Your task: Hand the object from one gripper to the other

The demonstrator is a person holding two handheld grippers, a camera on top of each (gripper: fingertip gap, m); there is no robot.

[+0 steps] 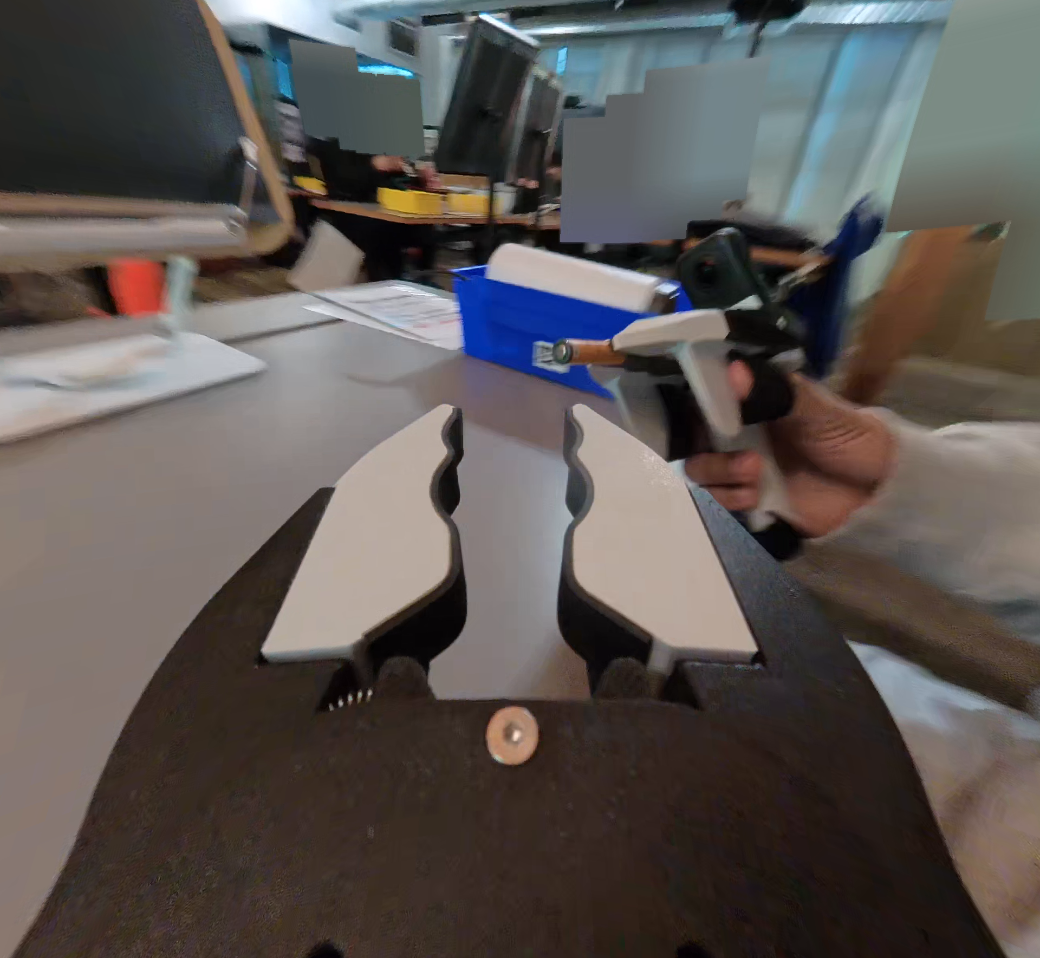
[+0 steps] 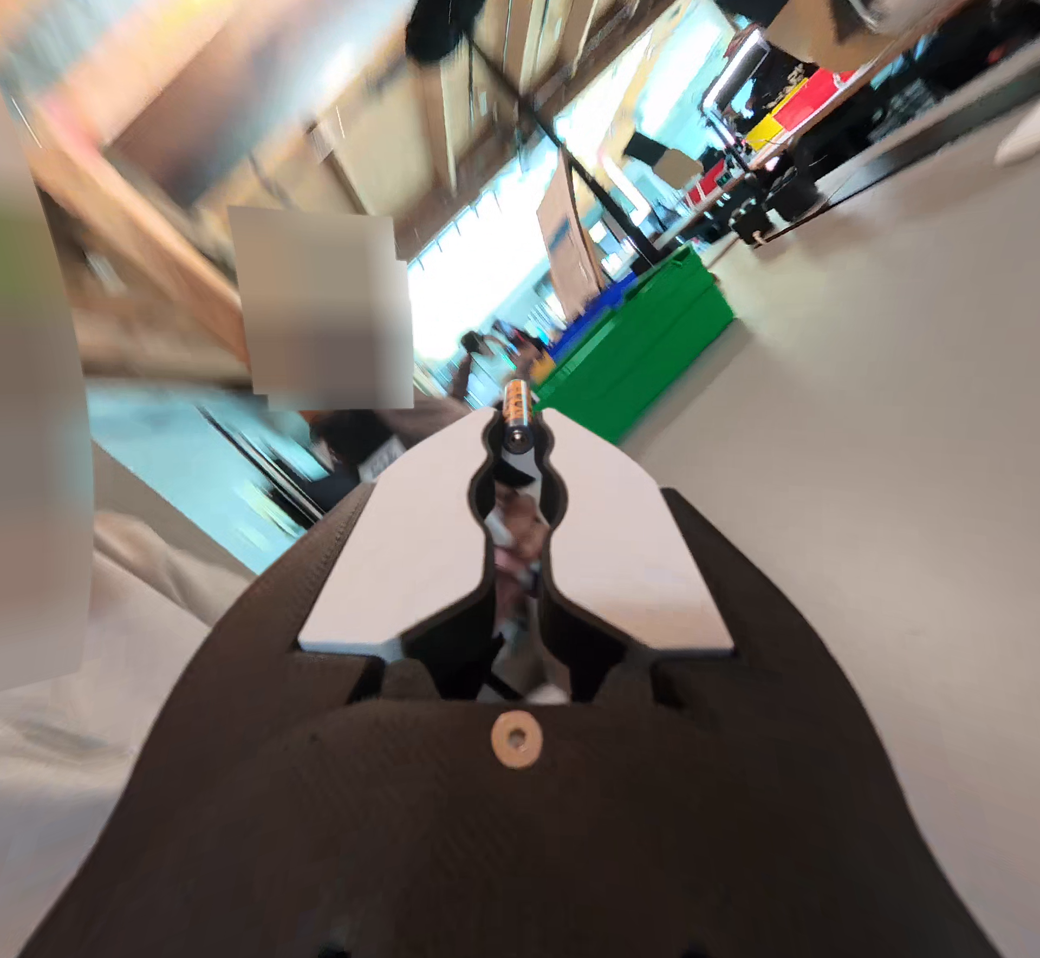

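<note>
A small orange-and-black battery (image 2: 518,409) is pinched between the tips of my right gripper (image 2: 518,416), which is shut on it and tilted well off level. In the left wrist view the right gripper (image 1: 619,354) is held by a hand at the right, above the table, with the battery (image 1: 588,352) sticking out leftward from its tips. My left gripper (image 1: 513,419) is open and empty, its white fingers (image 1: 394,509) apart over the grey table (image 1: 197,481). The battery is above and to the right of the left gripper's tips, apart from them.
A blue bin (image 1: 506,323) holding a white roll (image 1: 568,272) stands on the table behind the right gripper. Papers (image 1: 405,306) lie left of it. A monitor on a stand (image 1: 112,87) is at the left. A green bin (image 2: 636,346) shows in the right wrist view.
</note>
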